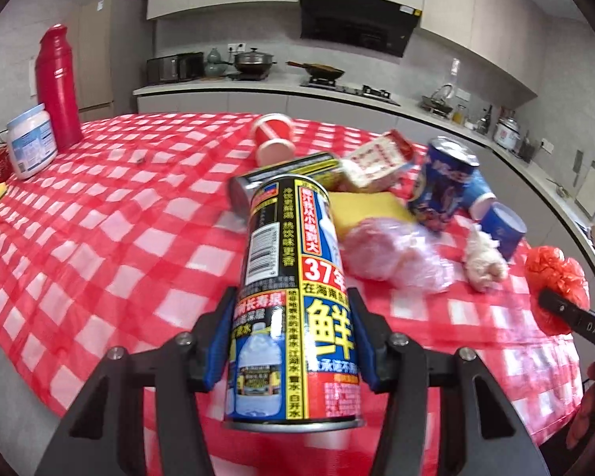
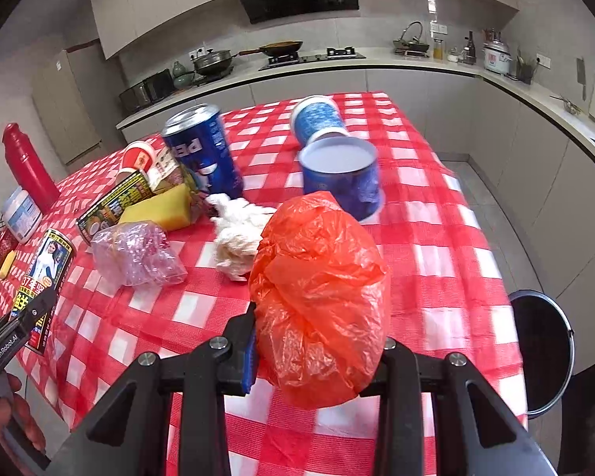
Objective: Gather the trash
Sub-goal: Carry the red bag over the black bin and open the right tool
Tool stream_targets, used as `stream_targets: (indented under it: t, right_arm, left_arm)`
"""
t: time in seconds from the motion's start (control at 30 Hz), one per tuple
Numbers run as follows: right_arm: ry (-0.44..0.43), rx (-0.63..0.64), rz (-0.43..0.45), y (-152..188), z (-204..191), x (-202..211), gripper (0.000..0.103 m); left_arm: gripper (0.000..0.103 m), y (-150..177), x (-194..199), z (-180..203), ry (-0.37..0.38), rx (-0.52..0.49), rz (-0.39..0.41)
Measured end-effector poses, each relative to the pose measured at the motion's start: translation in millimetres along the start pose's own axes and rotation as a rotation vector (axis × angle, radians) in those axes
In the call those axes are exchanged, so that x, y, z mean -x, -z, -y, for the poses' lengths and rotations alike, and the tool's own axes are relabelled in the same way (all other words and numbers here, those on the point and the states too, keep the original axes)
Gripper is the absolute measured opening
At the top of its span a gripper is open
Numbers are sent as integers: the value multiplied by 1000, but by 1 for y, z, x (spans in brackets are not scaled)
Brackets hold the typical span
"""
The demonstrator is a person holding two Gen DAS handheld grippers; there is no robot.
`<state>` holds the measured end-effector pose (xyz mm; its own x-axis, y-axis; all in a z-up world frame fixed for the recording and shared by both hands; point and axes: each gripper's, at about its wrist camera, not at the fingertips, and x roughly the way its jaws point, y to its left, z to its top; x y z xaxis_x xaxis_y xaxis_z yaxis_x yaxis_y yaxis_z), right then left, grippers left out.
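Note:
My left gripper is shut on a tall black, yellow and blue drink can, lifted above the red checked tablecloth. The same can shows at the left of the right wrist view. A crumpled orange plastic bag is clamped in my right gripper, which is shut on it; the bag also shows at the right edge of the left wrist view. Left on the table are a second can lying down, a yellow sponge, a clear plastic bag, a white tissue wad, a blue soda can and blue paper cups.
A black bin stands on the floor by the table's right side. A red thermos and a white jar stand at the table's far left corner. Red paper cups and a small carton lie behind the pile. Kitchen counters run behind.

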<state>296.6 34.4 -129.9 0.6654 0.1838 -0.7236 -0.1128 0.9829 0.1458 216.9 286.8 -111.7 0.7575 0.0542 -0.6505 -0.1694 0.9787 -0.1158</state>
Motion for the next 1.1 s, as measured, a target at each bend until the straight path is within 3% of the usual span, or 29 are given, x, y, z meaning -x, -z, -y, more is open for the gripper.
stream_targets:
  t: [0.4, 0.73, 0.93, 1.1]
  right_arm:
    - [76, -75, 51, 1, 104, 49, 37]
    - [104, -115, 25, 18, 232, 74, 37]
    - [128, -109, -14, 38, 311, 67, 37]
    - [105, -61, -86, 50, 356, 33, 41]
  left_arm:
    - [54, 3, 14, 109, 98, -95, 42]
    - [54, 33, 31, 220, 135, -148, 21]
    - [54, 50, 26, 290, 178, -176, 12]
    - [54, 62, 23, 340, 190, -211, 7]
